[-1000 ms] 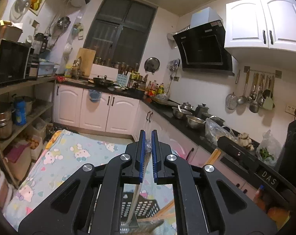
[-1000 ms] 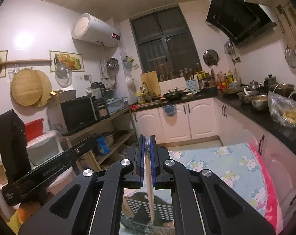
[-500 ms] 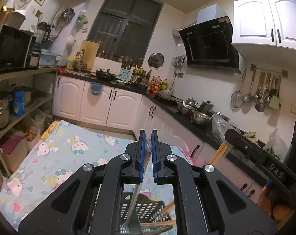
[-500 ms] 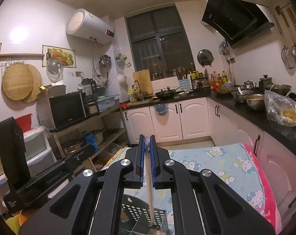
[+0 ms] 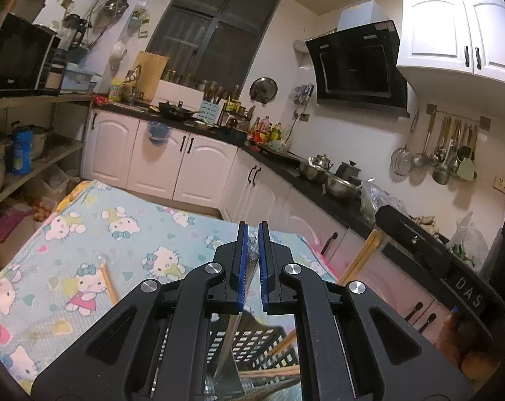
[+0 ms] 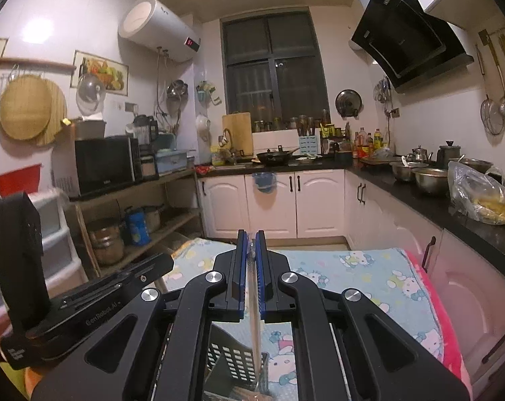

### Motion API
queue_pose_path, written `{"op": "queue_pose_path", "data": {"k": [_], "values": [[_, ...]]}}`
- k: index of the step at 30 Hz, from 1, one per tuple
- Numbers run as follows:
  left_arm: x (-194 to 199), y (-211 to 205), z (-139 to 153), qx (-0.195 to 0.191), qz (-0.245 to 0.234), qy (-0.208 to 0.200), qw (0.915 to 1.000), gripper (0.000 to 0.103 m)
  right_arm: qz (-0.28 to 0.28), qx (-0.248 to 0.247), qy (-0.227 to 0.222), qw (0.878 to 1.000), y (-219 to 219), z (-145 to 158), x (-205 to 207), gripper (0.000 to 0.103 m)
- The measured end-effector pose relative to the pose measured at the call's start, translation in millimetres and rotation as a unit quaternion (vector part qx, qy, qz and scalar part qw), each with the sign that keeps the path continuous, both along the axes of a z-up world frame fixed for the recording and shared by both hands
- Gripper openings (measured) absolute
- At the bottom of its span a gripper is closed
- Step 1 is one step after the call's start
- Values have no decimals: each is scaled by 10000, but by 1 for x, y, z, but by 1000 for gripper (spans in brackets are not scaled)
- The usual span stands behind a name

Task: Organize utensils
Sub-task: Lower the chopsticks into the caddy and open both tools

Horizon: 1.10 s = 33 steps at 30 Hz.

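Observation:
My left gripper [image 5: 252,247] is shut on a plastic-wrapped utensil [image 5: 230,330] that hangs down into a black perforated basket [image 5: 252,344] below it. My right gripper [image 6: 251,257] is shut on a wrapped pair of wooden chopsticks [image 6: 256,327], whose lower end reaches the same basket [image 6: 235,364]. In the left wrist view the right gripper [image 5: 419,244] shows at the right with its chopsticks [image 5: 359,260]. In the right wrist view the left gripper [image 6: 78,297] shows at the left. Another wrapped pair of chopsticks [image 5: 107,282] lies on the table.
The table carries a light blue Hello Kitty cloth [image 5: 118,234]. White cabinets and a black counter [image 6: 419,197] with pots and bags run along the right and back. Open shelves [image 6: 158,214] with a microwave stand at the left.
Both grippers have tilted and sunk towards the table, so more of the cloth and the basket shows. Both stay shut on their utensils above the basket.

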<state>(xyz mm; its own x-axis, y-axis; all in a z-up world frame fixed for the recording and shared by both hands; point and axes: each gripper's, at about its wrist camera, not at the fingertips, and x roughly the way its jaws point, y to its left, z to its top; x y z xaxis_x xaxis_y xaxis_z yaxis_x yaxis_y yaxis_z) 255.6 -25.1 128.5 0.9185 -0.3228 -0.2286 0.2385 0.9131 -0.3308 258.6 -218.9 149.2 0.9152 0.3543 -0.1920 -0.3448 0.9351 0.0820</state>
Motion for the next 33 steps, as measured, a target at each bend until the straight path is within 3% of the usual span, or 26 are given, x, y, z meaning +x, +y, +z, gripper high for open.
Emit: {"op": "queue_pose_path", "data": {"k": [17,29,31,33], "values": [[1,10,-34,-47,33,201,9998,2,-30,-51,286,9996,1,-38,-2,6],[-7,20,-43,-18,156,335,9993,2,-58,172,531,9984,-18,-50,-9,6],[-9,22,-44,-32,187,389,9991,2,-59,201,573,9981,-20,-51,-11,8],[-11,24,-45,-51,210,413,9989,3,-62,238,611,9978,-24,-52,-12,15]]}}
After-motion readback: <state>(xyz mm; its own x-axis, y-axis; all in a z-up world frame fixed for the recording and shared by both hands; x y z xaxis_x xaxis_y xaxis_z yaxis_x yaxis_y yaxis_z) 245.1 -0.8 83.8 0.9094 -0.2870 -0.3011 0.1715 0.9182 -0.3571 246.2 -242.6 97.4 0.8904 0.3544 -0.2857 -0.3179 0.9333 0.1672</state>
